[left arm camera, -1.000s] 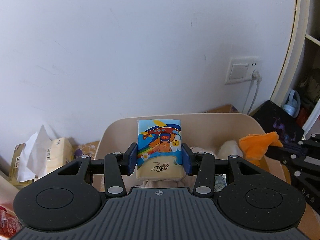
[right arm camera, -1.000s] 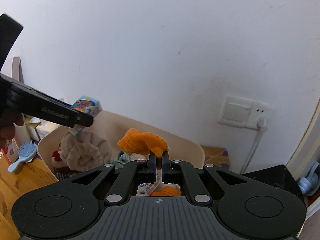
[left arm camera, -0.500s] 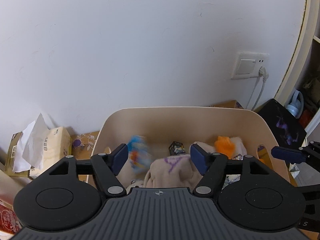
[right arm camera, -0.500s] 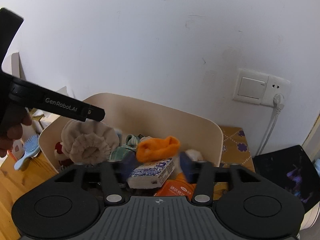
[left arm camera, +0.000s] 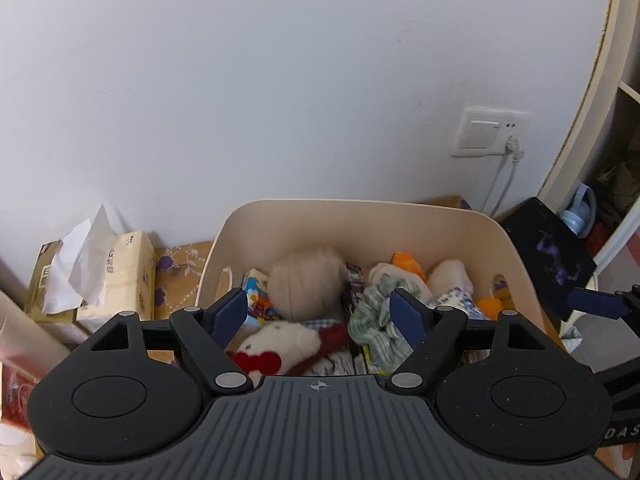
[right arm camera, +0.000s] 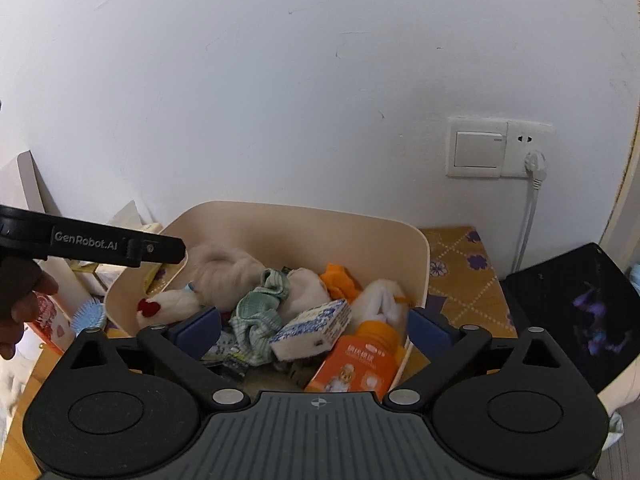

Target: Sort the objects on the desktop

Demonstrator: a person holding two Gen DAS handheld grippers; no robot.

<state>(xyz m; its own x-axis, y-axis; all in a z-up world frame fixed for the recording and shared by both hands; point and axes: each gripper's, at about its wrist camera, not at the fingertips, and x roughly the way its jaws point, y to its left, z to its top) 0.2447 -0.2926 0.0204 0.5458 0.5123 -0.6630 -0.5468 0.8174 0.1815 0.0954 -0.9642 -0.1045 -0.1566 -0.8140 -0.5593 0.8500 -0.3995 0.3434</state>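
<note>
A beige bin [left arm camera: 304, 216] [right arm camera: 304, 220] stands against the white wall, holding several things. The cartoon tissue pack [left arm camera: 258, 298] lies at its left side beside a beige fluffy cloth [left arm camera: 306, 284]. The orange cloth [left arm camera: 404, 262] [right arm camera: 340, 280] lies toward the back right. A blue-patterned tissue pack [right arm camera: 316, 326], an orange bottle [right arm camera: 360, 364] and a green checked cloth [right arm camera: 260, 308] also lie inside. My left gripper [left arm camera: 320, 314] is open and empty above the bin. My right gripper [right arm camera: 314, 326] is open and empty above the bin.
A tissue box [left arm camera: 116, 276] stands left of the bin. A wall socket with a plugged cord [right arm camera: 532, 160] is at the right. A black pad [right arm camera: 584, 308] leans at the right. A blue hairbrush [right arm camera: 88, 314] lies left of the bin.
My left gripper opened and the cartoon tissue pack fell into the bin. My right gripper opened and the orange cloth dropped into the bin. Both views now look further down into the bin.
</note>
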